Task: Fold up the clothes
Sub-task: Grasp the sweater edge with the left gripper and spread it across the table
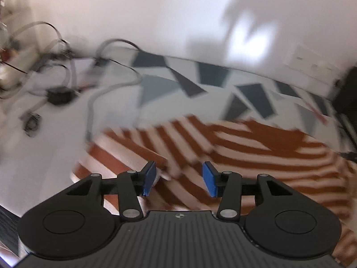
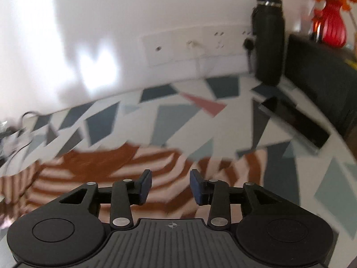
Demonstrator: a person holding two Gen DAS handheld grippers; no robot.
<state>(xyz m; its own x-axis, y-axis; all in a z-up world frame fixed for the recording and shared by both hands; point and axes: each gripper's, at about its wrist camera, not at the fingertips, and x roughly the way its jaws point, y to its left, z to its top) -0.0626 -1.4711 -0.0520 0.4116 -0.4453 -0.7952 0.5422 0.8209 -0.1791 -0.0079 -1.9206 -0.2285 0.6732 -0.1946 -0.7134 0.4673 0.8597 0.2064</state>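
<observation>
The left gripper (image 1: pixel 178 178) had its jaws wide apart, with nothing between them. Its flat pads (image 1: pixel 149 179) were blue and looked smooth, on black plastic arms with round silver pins. Just past the pads lay the striped shirt (image 1: pixel 256 156), soft cloth with rusty brown and pale pink bands. Part of it was folded over, so the stripes ran slanted on the left and nearly level on the right. The picture was blurry, so I could not tell if the pads touched the cloth.

The right gripper (image 2: pixel 170 188) also had its jaws wide apart and gripped nothing. Its pads (image 2: pixel 145 186) were dark blue. The same shirt (image 2: pixel 100 167) lay under and beyond them, bunched up to the right.

The shirt rested on a tablecloth (image 2: pixel 133 120) covered in sharp shapes of dark blue, grey and one pink triangle on white. Far left, thin grey cables (image 1: pixel 93 84) curled around small black boxes. Far right lay a flat, shiny black phone (image 2: pixel 294 122). Behind it stood a tall black bottle (image 2: pixel 268 40) against the white wall, beside a white socket strip (image 2: pixel 196 44). A shiny red ribbed vase (image 2: pixel 332 26) stood in the far right corner.
</observation>
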